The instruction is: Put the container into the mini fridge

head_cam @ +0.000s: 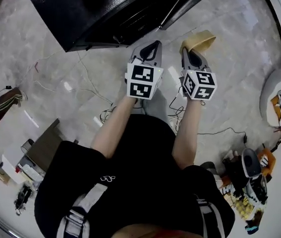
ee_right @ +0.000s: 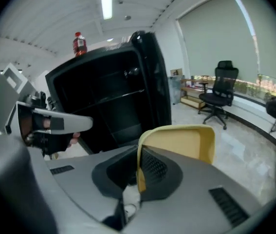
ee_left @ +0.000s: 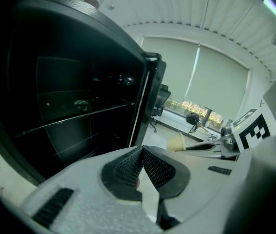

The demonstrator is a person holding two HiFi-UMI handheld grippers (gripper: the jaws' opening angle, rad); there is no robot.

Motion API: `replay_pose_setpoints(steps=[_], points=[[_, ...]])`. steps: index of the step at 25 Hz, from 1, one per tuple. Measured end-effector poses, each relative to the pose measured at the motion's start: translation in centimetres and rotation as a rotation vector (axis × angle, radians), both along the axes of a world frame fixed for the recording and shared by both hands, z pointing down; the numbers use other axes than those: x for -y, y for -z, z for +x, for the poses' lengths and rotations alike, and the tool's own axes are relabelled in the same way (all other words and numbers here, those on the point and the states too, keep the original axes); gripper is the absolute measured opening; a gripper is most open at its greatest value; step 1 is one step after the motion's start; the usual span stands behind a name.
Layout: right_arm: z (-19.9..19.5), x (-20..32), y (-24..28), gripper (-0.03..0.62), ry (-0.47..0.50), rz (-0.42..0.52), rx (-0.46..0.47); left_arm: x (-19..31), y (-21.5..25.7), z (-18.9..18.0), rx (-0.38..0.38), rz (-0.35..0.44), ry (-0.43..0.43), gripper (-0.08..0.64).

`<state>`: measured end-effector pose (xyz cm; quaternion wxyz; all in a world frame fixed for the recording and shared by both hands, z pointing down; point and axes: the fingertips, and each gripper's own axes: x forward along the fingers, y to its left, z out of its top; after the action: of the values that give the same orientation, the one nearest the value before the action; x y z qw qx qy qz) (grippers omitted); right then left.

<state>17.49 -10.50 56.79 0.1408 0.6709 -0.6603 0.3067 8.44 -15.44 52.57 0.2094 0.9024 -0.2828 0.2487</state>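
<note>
Right tongs: clamped on the near wall of the yellow container, one pad inside the rim and one outside.
Left tongs: jaws pressed together with nothing between them.
Container: an open plastic tub, tilted on its side and carried in the air by the right tongs; it is in front of the mini fridge and still outside it. In the head view the container sticks out past the jaw tips, just beside the left tongs.
Mini fridge: black, standing on the floor with its door swung wide open; the dark inside shows a glass shelf.
Bottle: red, upright on top of the fridge.
Arms: both bare forearms reach forward side by side towards the open fridge.
Floor: pale and marbled, with thin cables trailing across it.
Office chair: black, near the window and well apart from the fridge.
</note>
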Motion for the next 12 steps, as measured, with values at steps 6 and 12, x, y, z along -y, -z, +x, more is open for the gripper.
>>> replay_pose_setpoints(steps=[6,12], points=[[-8.2,4.1,-4.1,0.015,0.373,-0.112,-0.08,1.7,-1.4,-6.6,0.029,-0.024,0.165,0.005],[-13.5,7.6,-8.3,0.015,0.669,-0.18,-0.249,1.9,-2.4,-11.1,0.039,-0.041,0.26,0.005]])
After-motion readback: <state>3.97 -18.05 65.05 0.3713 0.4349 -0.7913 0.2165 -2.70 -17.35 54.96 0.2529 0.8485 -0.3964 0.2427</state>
